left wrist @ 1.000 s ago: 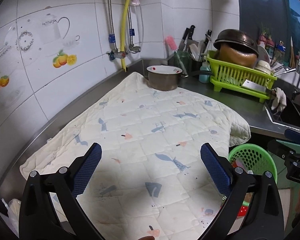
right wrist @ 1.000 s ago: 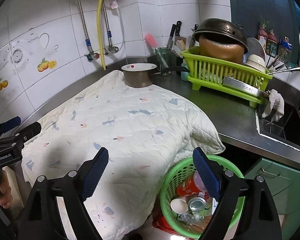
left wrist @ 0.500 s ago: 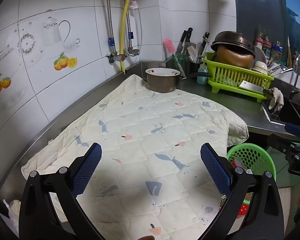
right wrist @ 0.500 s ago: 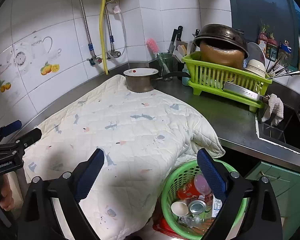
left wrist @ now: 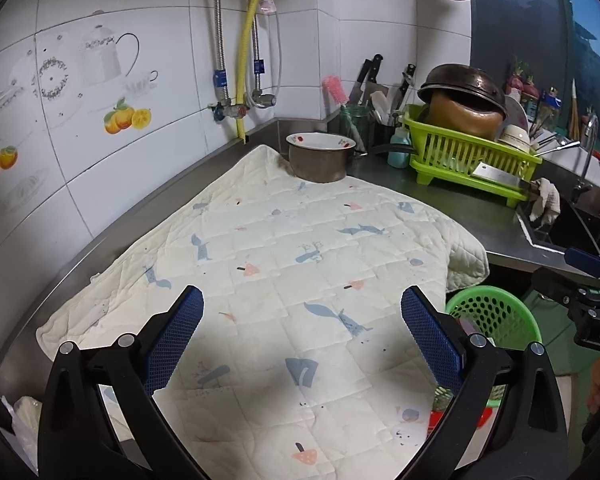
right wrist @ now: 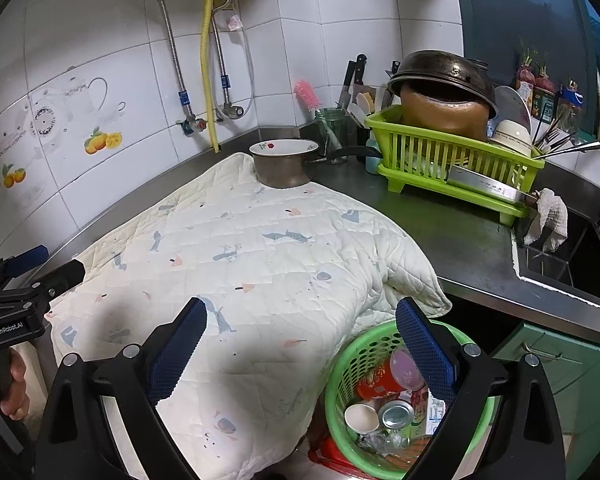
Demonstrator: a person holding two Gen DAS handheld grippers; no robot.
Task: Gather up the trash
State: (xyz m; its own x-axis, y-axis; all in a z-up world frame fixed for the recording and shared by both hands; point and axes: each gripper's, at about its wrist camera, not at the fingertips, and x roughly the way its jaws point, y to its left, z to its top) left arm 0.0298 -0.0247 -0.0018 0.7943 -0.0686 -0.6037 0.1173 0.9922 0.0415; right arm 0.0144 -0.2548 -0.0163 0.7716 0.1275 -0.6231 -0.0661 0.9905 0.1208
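Note:
A green perforated basket (right wrist: pixel 352 364) stands on the floor below the counter's edge, and its rim (left wrist: pixel 496 312) also shows in the left wrist view. It holds trash: a red cup (right wrist: pixel 376 384), a white cup (right wrist: pixel 362 418), a can (right wrist: pixel 398 414) and wrappers. My right gripper (right wrist: pixel 300 308) hangs open above the basket's left rim with nothing between its fingers. My left gripper (left wrist: pixel 299 300) is open over the quilted mat (left wrist: pixel 300 240) and is empty too. No loose trash shows on the mat (right wrist: pixel 260 248).
A metal pot (left wrist: pixel 320 160) sits at the mat's far end. A lime dish rack (right wrist: pixel 452 160) carries pans and bowls. Knives and a pink brush stand in the corner. A sink (right wrist: pixel 560 264) with a rag lies to the right, above green cabinets (right wrist: pixel 560 368).
The right gripper's jaws have spread a little wider. Both hands have stayed where they were, and the basket's contents look the same.

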